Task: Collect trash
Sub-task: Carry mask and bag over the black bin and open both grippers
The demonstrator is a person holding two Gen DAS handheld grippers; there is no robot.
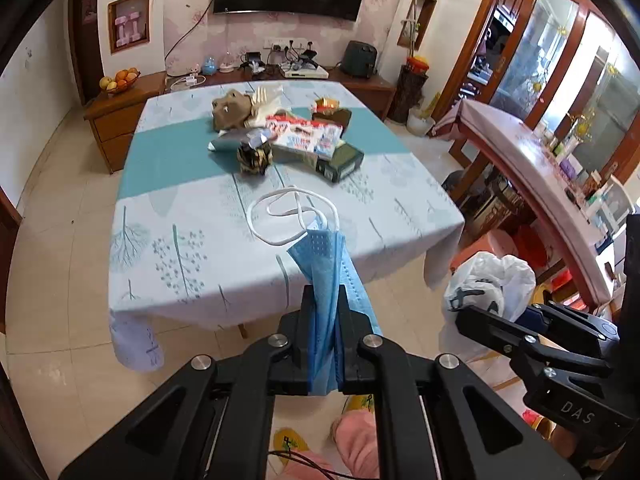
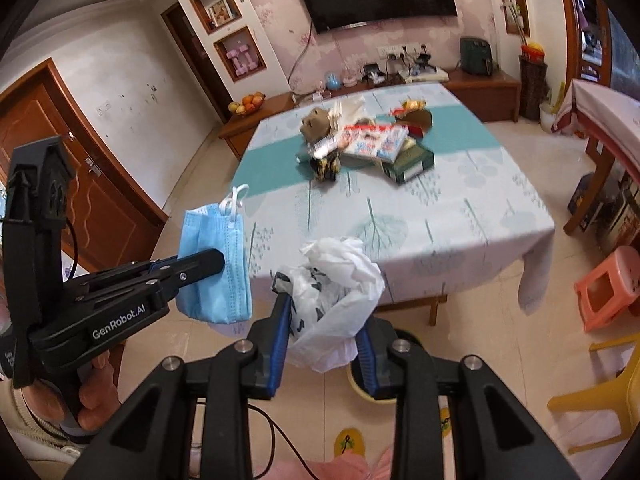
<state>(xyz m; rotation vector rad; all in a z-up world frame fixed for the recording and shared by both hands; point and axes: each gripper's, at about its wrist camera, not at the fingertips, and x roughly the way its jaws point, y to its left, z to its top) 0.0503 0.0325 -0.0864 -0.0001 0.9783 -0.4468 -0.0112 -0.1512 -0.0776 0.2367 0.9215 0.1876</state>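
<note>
Mask [image 1: 334, 276] between left hand-held gripper [image 1: 325, 300] fingers

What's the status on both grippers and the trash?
Left gripper shut on blue face mask, off the table. Right gripper shut on white plastic bag. More trash on table. Nothing between mask and bag.

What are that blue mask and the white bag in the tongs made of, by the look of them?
The blue mask looks like soft non-woven fabric: matte, pleated, with a dotted embossed edge and white elastic loops. The white bag looks like thin plastic film: crinkled, slightly glossy, with dark print. The left tongs pinch the mask; the right tongs hold the bag.
</note>
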